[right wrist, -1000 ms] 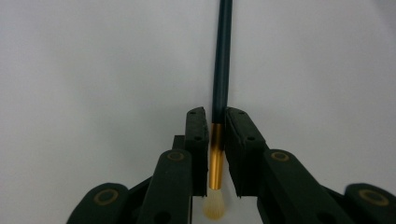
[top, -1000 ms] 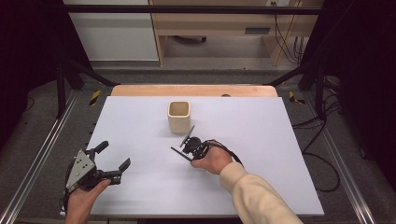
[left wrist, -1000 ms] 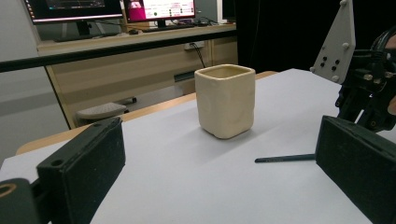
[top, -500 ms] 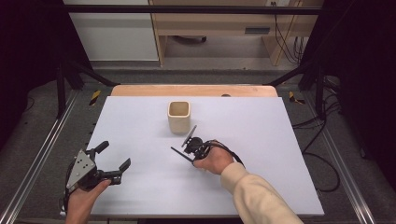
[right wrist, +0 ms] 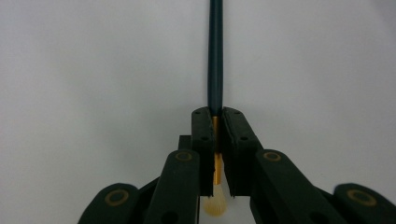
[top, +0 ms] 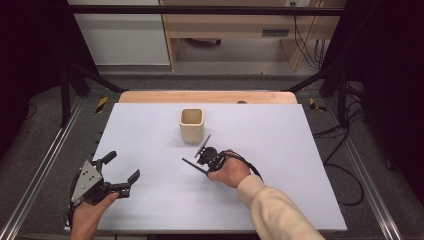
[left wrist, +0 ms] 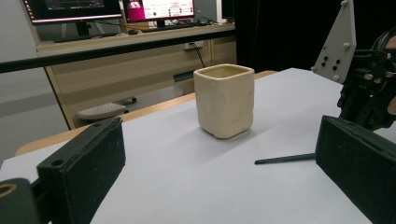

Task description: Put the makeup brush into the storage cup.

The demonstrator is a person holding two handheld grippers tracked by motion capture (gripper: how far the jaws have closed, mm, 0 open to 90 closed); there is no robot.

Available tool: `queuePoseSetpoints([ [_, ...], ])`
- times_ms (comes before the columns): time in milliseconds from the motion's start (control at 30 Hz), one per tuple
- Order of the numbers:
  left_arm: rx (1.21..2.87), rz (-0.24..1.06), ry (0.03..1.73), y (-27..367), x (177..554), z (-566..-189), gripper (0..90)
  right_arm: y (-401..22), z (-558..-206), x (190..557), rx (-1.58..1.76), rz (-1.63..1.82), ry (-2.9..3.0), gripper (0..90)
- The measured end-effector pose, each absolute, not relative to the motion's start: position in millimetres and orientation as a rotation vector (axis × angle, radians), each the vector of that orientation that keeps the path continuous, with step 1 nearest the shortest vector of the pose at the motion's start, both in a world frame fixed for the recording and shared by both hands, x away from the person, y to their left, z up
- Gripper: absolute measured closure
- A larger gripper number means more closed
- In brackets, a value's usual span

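The right gripper (top: 201,159) is pinched onto a paintbrush (right wrist: 215,56), its jaws having just finished closing on the gold ferrule. In the right gripper view the dark handle runs straight out ahead of the jaws, and the pale bristle tuft shows behind them, toward the gripper body. In the high view the brush lies low over the white desk (top: 280,150), near its middle and just in front of the cream square cup (top: 192,125). Whether the brush is resting on the desk or lifted clear cannot be told.

The left gripper (top: 121,172) is spread wide with nothing between its pads. It sits at the near left part of the desk, well apart from the cup. In the left gripper view the cup (left wrist: 225,100) stands upright and apart from both grippers, and the brush handle (left wrist: 285,159) shows beside it.

Status, as judged:
- Done: the grasp on the brush appears secured.
- Left: lift the brush, carry it to the cup and lower it in, then release. The cup is probably the destination, as it is the sole container nearby.
- No part of the brush has reached the cup rim yet.
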State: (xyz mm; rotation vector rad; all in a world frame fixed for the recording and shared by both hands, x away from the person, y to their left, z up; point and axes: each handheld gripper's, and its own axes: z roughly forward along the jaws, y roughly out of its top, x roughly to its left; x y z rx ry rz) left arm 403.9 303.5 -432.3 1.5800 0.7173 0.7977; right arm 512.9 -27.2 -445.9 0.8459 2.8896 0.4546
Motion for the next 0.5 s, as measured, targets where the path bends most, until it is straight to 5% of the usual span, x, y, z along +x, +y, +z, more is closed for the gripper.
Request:
queuePoseSetpoints([
  [500,1.775,0.841,0.628,276.0,404.2,-425.0,1.6,-64.6,-410.1,511.9,0.623,0.519,2.865,83.9],
])
